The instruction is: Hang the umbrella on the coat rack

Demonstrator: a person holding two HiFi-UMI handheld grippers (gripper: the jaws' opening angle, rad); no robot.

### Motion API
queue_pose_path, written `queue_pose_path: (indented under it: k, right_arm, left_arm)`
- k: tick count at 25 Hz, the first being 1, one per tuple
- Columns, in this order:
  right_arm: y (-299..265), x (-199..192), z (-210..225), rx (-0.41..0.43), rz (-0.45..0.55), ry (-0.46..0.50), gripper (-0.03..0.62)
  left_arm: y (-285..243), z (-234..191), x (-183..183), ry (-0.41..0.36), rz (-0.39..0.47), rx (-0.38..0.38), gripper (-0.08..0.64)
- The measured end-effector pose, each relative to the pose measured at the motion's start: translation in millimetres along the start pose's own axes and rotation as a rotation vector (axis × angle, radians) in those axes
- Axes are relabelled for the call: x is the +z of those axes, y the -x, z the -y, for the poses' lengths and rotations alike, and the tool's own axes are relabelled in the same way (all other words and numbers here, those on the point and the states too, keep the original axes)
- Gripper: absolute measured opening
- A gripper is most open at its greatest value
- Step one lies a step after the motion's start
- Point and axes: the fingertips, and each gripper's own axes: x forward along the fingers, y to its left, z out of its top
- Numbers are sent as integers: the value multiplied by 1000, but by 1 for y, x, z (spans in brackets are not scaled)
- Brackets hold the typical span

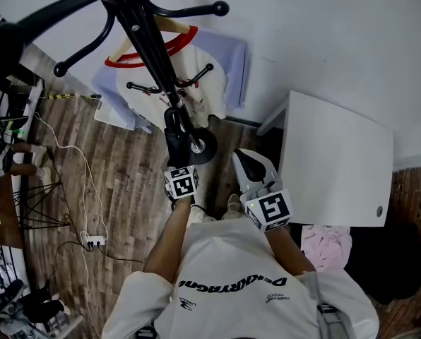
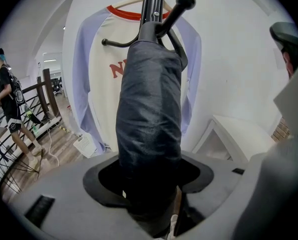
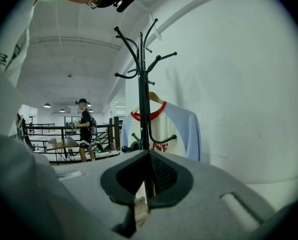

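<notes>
The black coat rack (image 1: 143, 41) stands by the white wall, with a cream and lilac shirt (image 1: 196, 66) on a hanger on it. My left gripper (image 1: 176, 157) is shut on a folded black umbrella (image 1: 172, 127) just in front of the pole. In the left gripper view the umbrella (image 2: 149, 119) stands up out of the jaws and reaches to a ball-tipped hook (image 2: 185, 2) of the rack; whether it touches the hook I cannot tell. My right gripper (image 1: 244, 159) hangs to the right, shut and holding nothing. The right gripper view shows its tips (image 3: 148, 156) meeting before the rack (image 3: 141, 84).
A white table (image 1: 338, 161) stands against the wall to the right of the rack's round base (image 1: 209, 145). A power strip with cables (image 1: 92, 241) lies on the wooden floor at left, near black metal frames (image 1: 27, 210). A person (image 2: 9, 104) walks by a railing far off.
</notes>
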Motion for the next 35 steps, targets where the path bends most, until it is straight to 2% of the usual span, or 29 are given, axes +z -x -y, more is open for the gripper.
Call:
queue_pose_path:
  k: [8,13,25,35]
  right_arm:
    - [-3,-5,1,-5,-14,-4,-2]
    - [-4,-4,-1,4,-16,-54,-2]
    - [4,-5,9,-41,-24,-38,-2]
    - [11,-12,18,-67,-40,-46,-2]
  left_arm:
    - [-15,0,-5,-16,-18,-11,256]
    - [-37,7,4,-18,39,-54,258]
    - [-77,14,28,13,103,-90,259]
    - [-96,15,41,36,82,-105,265]
